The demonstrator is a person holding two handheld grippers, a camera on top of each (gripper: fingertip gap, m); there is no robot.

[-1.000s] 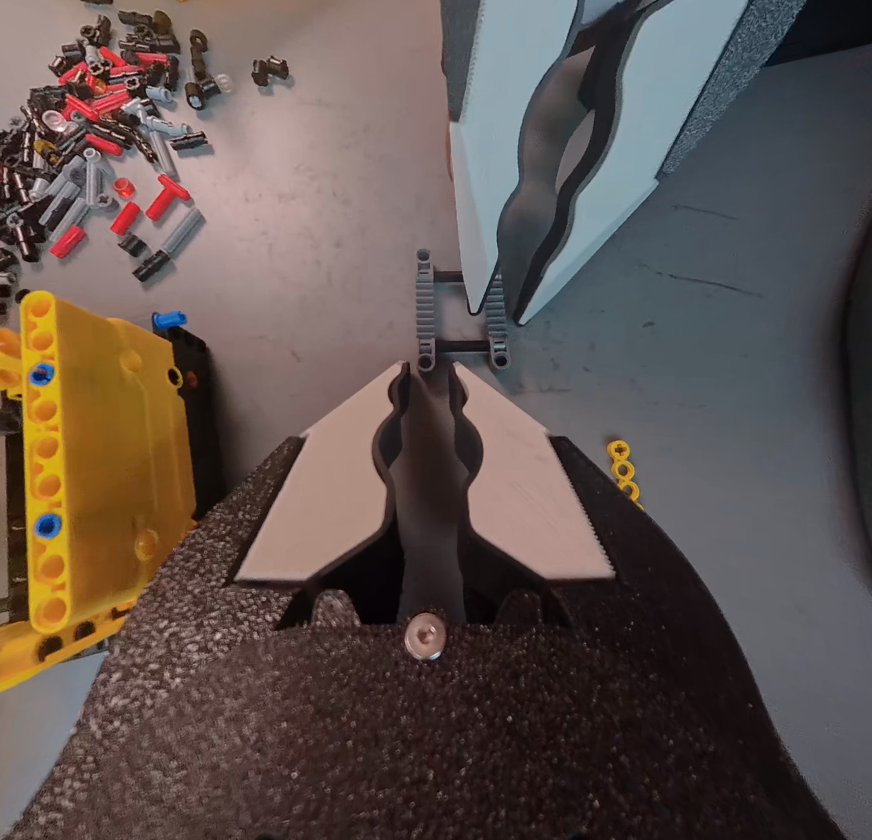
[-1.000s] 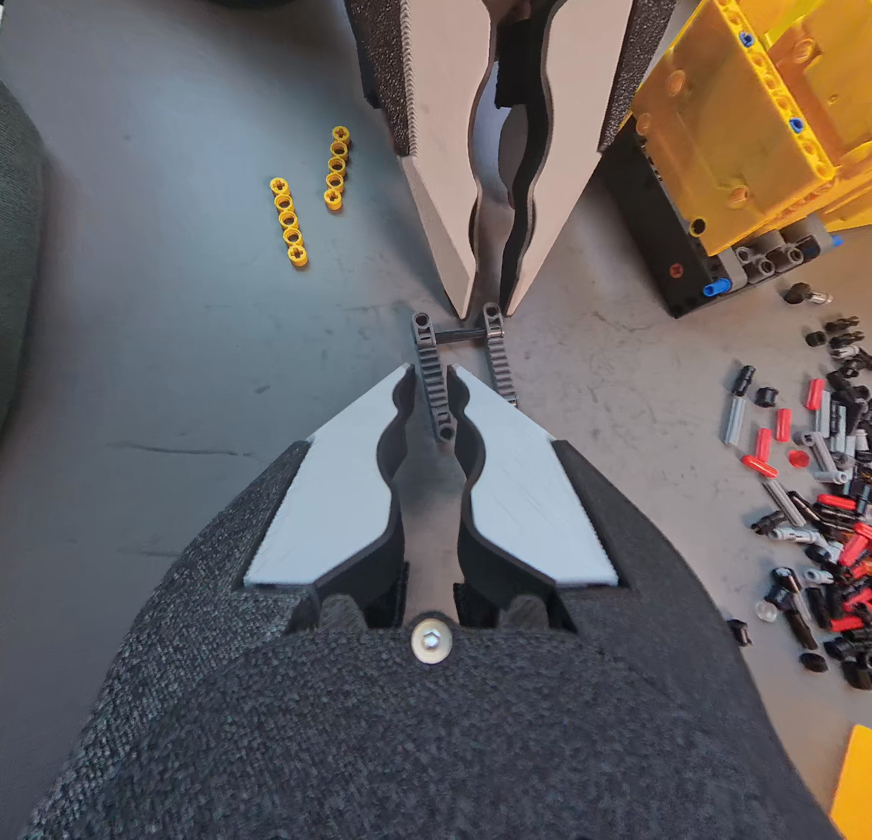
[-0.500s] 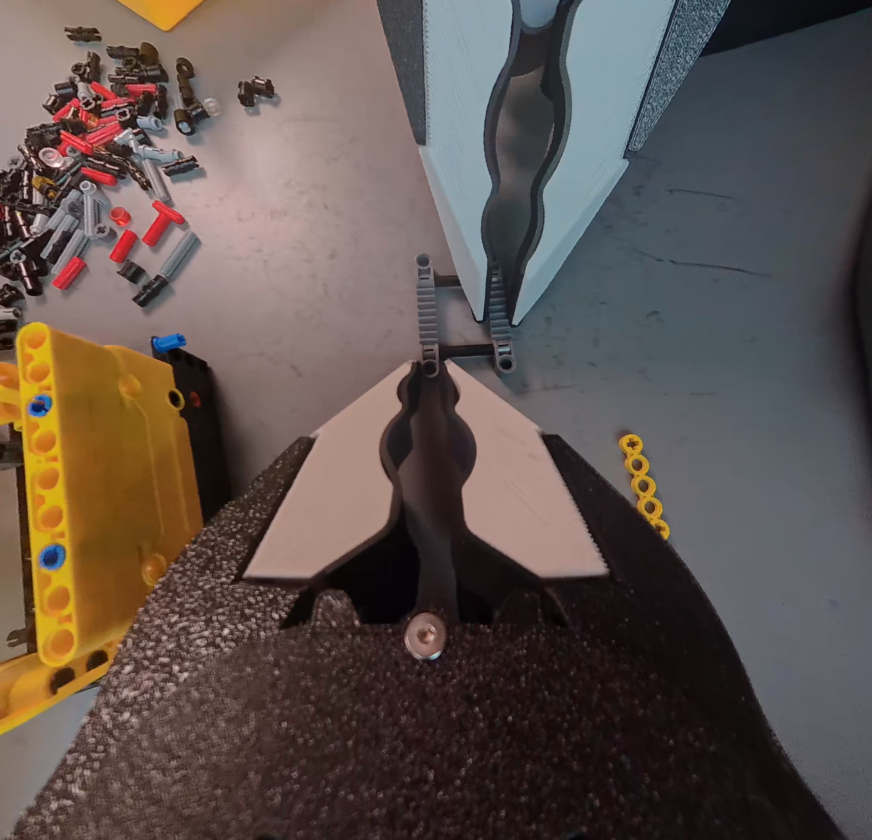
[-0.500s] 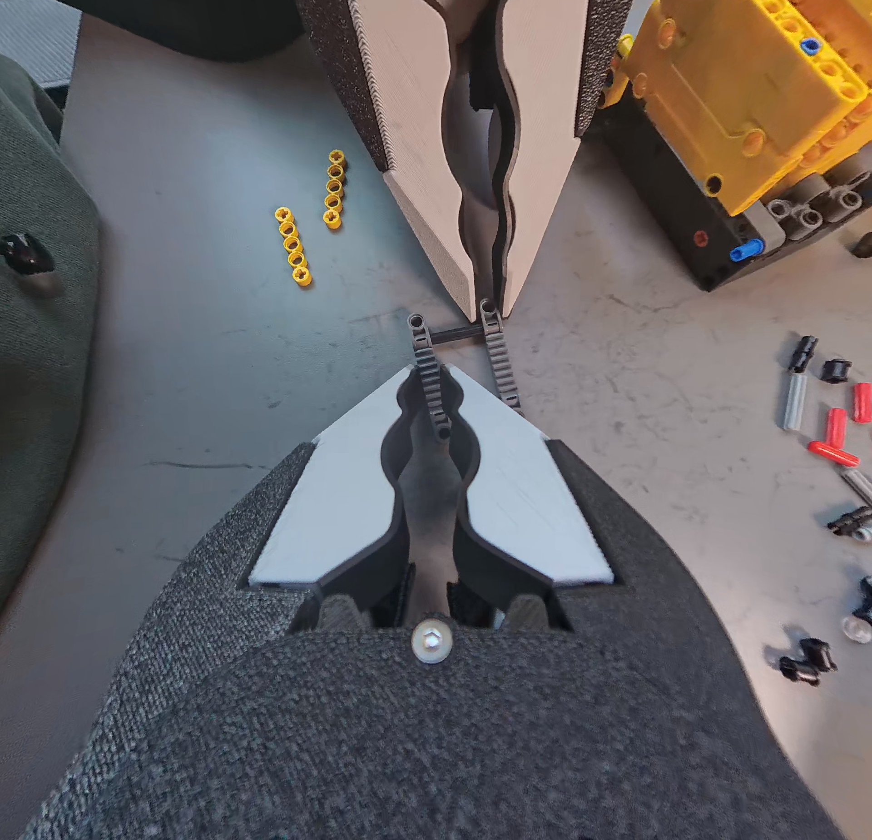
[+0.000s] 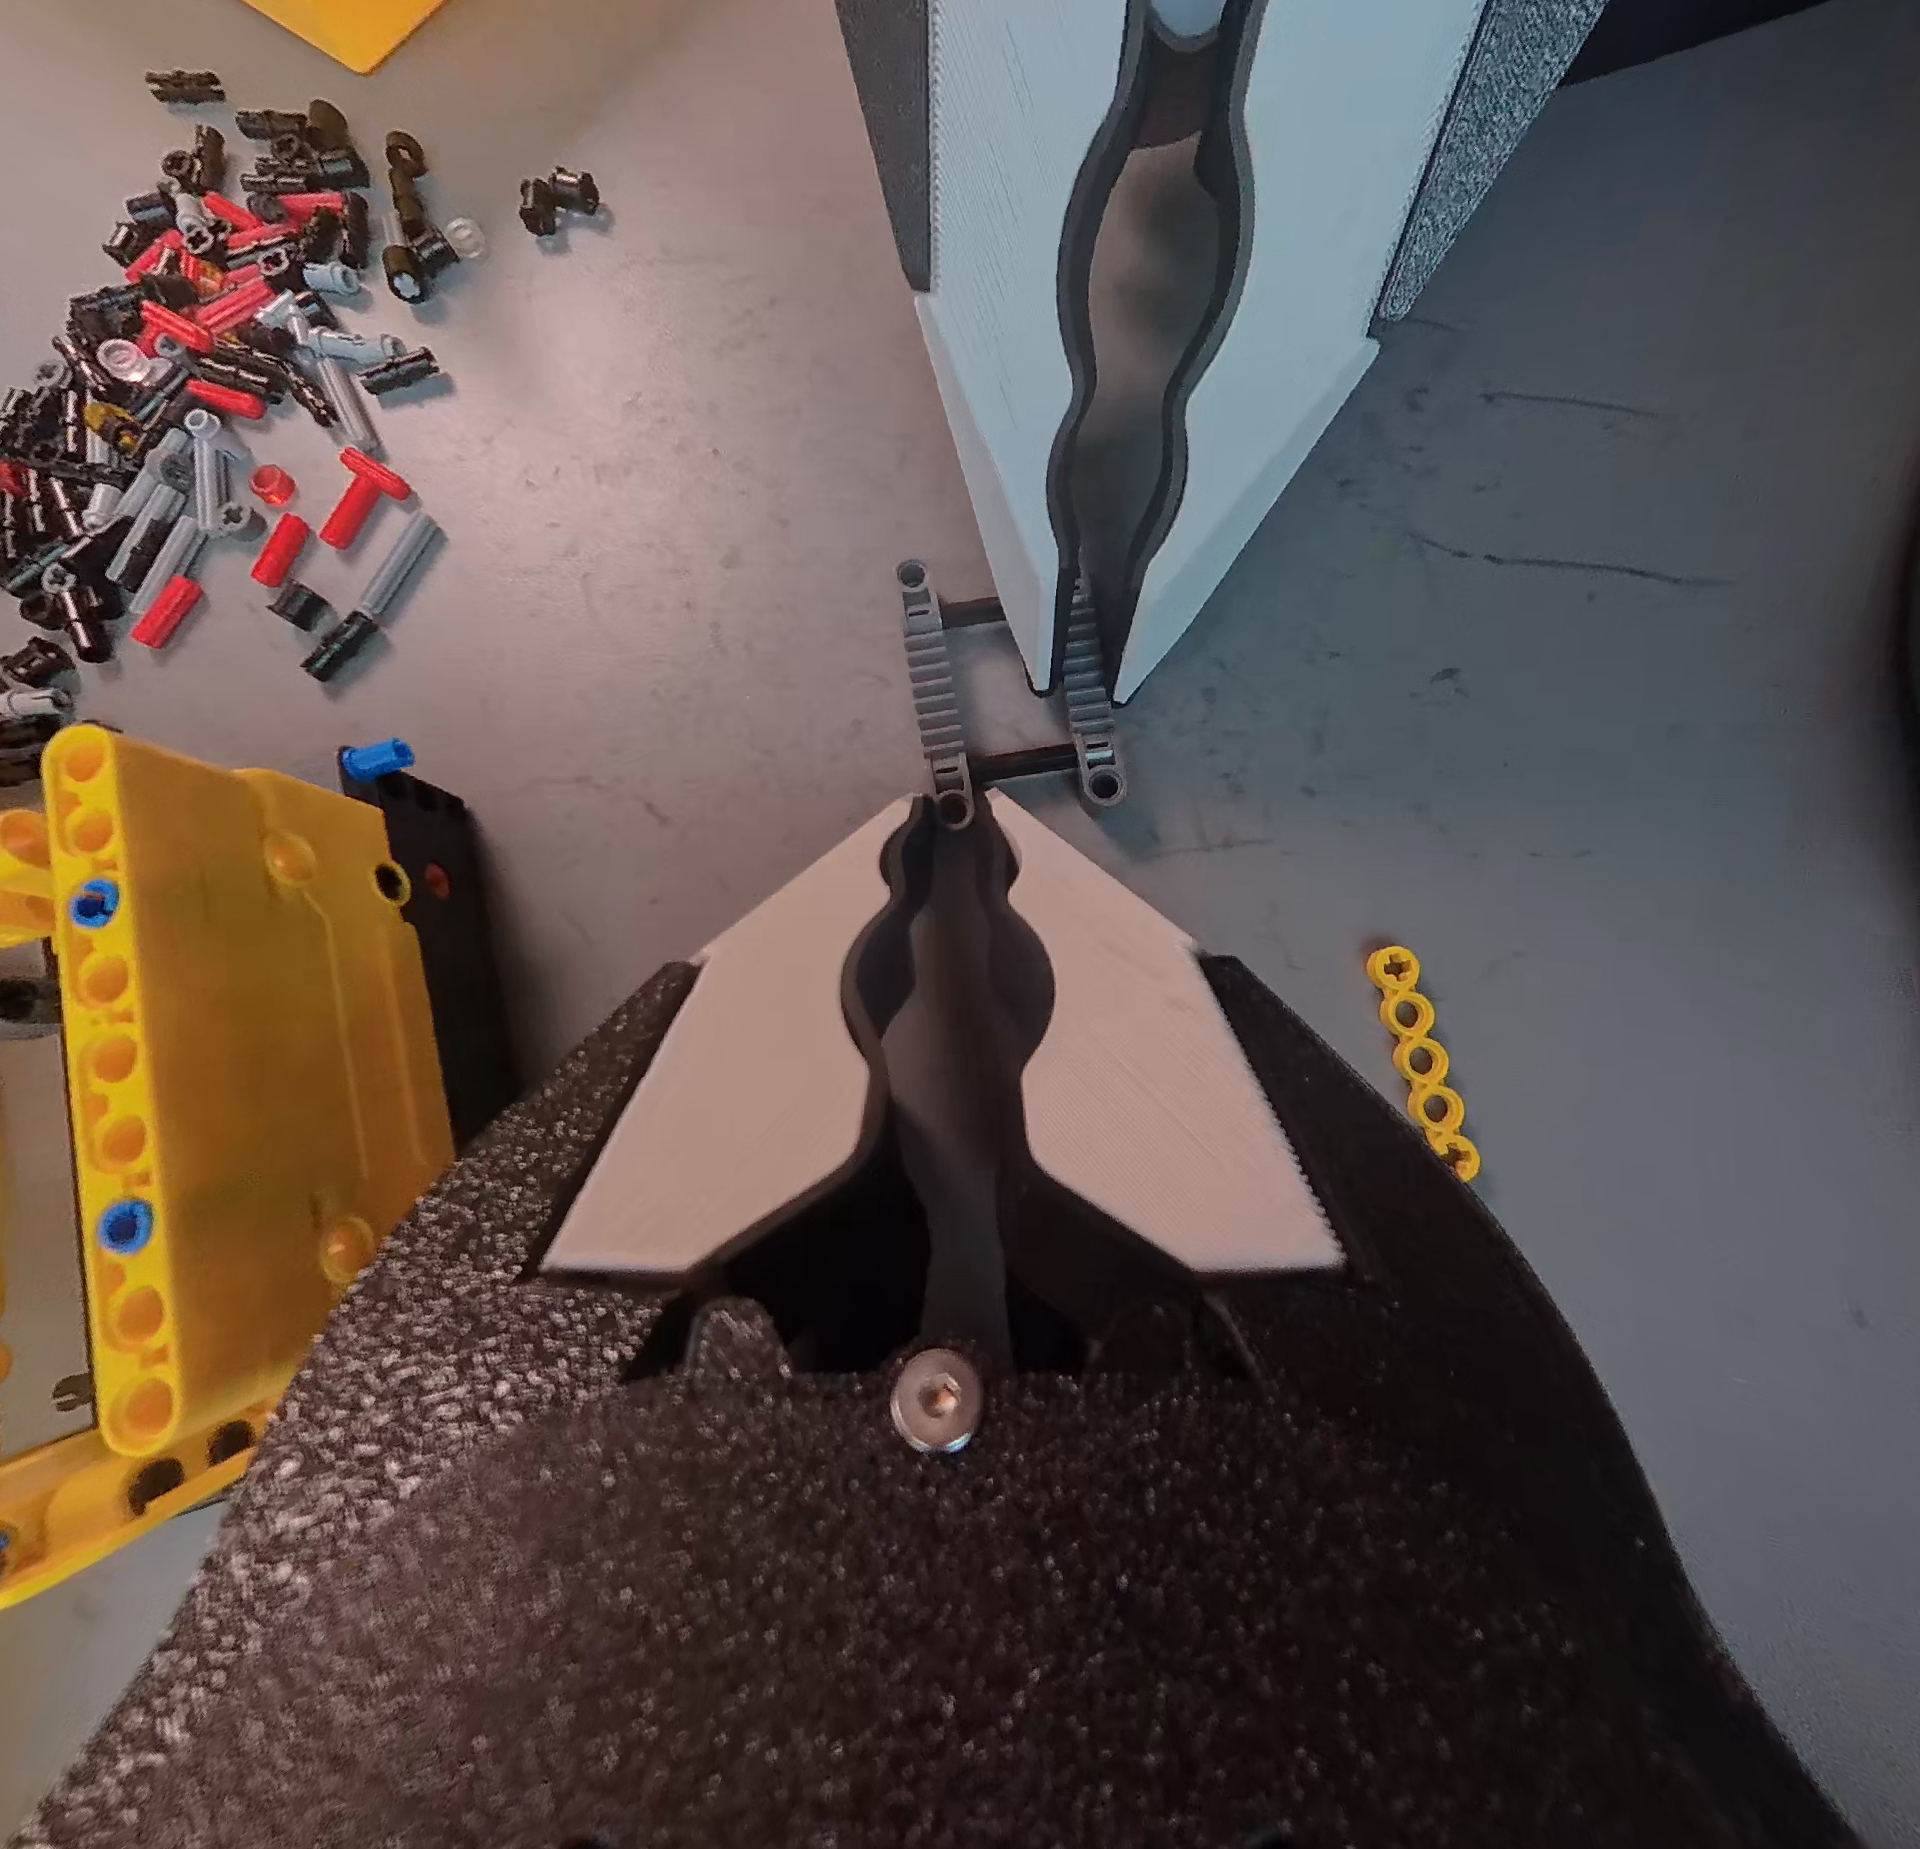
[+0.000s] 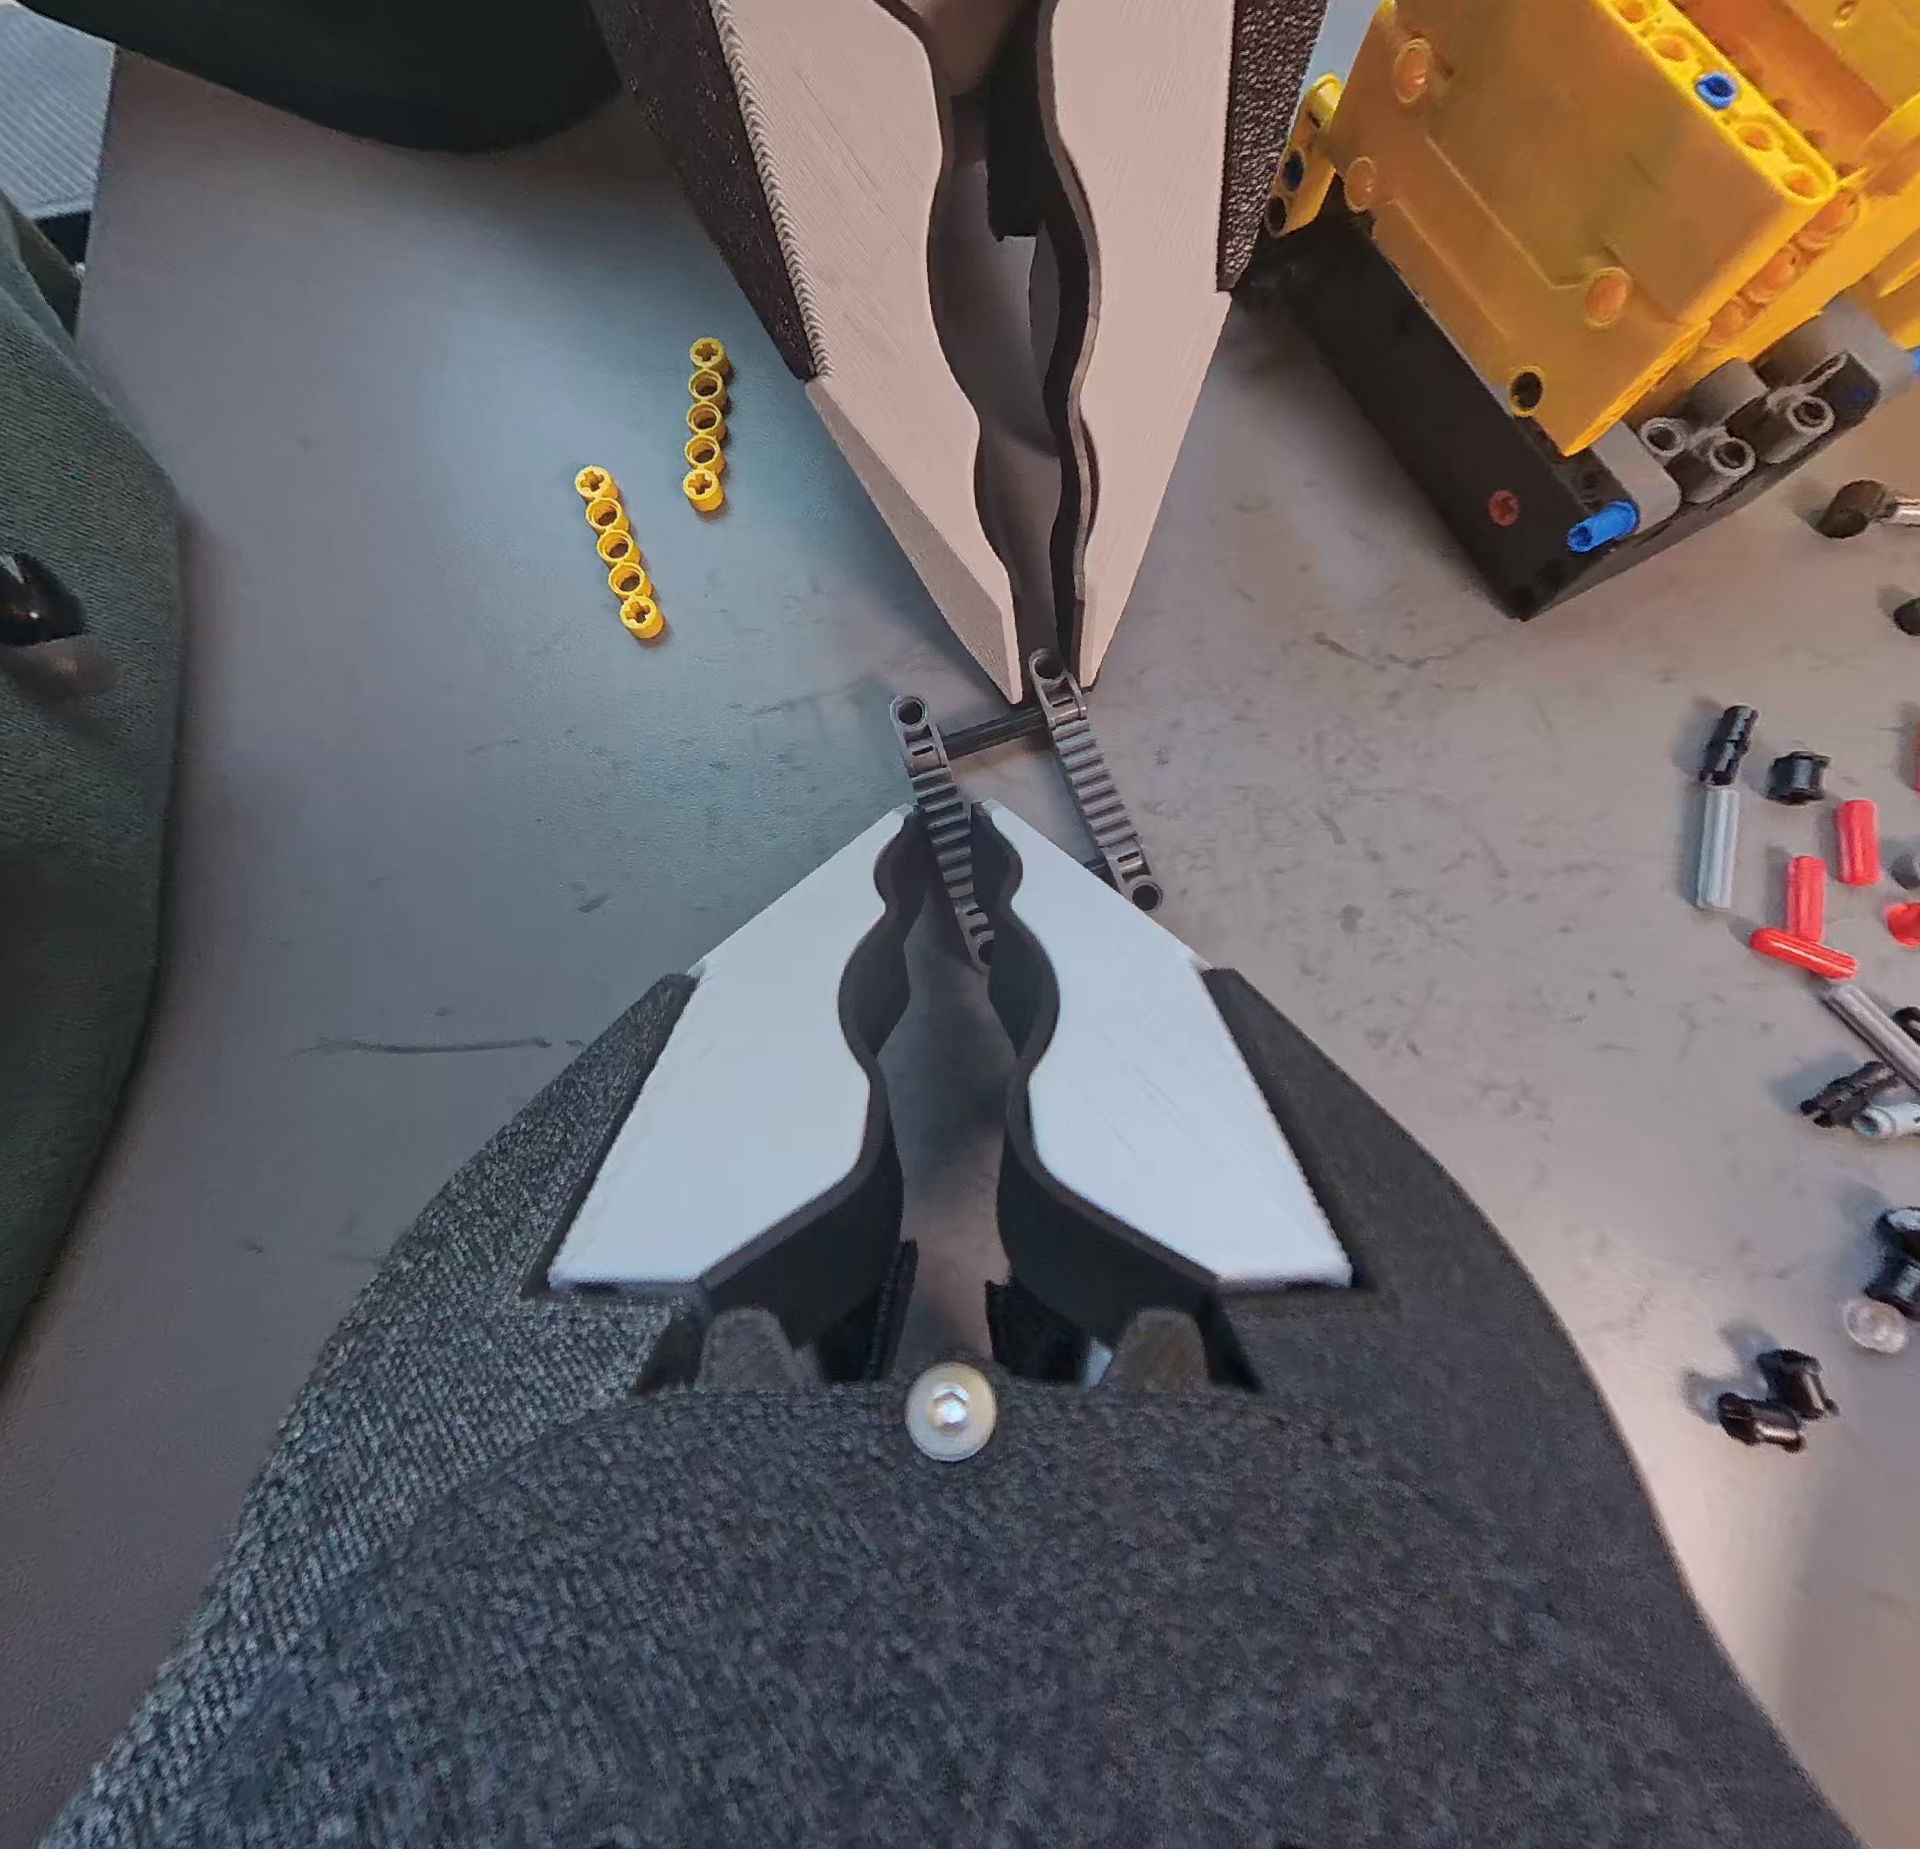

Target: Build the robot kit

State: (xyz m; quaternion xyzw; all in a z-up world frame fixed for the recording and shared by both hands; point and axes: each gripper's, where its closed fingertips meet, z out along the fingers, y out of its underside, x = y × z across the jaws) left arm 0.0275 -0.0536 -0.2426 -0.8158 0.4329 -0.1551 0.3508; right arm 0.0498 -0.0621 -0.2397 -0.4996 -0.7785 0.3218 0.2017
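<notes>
A small frame of two grey toothed racks joined by thin black axles lies on the grey table [image 5: 1558, 760]. In the left wrist view my left gripper [image 5: 952, 810] is shut on the near end of the left rack [image 5: 928, 672]. My right gripper [image 5: 1081, 679] comes down from the top, shut on the right rack [image 5: 1091, 719]. In the right wrist view my right gripper [image 6: 951, 828] grips one rack [image 6: 940, 797] along its length. The left gripper [image 6: 1044, 669] pinches the far end of the other rack [image 6: 1096, 791].
A yellow and black brick model [image 5: 208, 1051] [image 6: 1579, 189] stands beside the grippers. A pile of small red, grey and black pins [image 5: 187, 365] [image 6: 1818, 916] lies beyond it. Yellow five-hole beams [image 6: 620, 556] [image 6: 707, 417] [image 5: 1421, 1061] lie on the other side. Dark fabric [image 6: 83, 760] borders the table. My left and right fingertips are right by each other.
Both grippers have kept their hold on the rack frame, which has stayed in place. The right gripper has swung more upright in the left wrist view, and both views have shifted slightly.
</notes>
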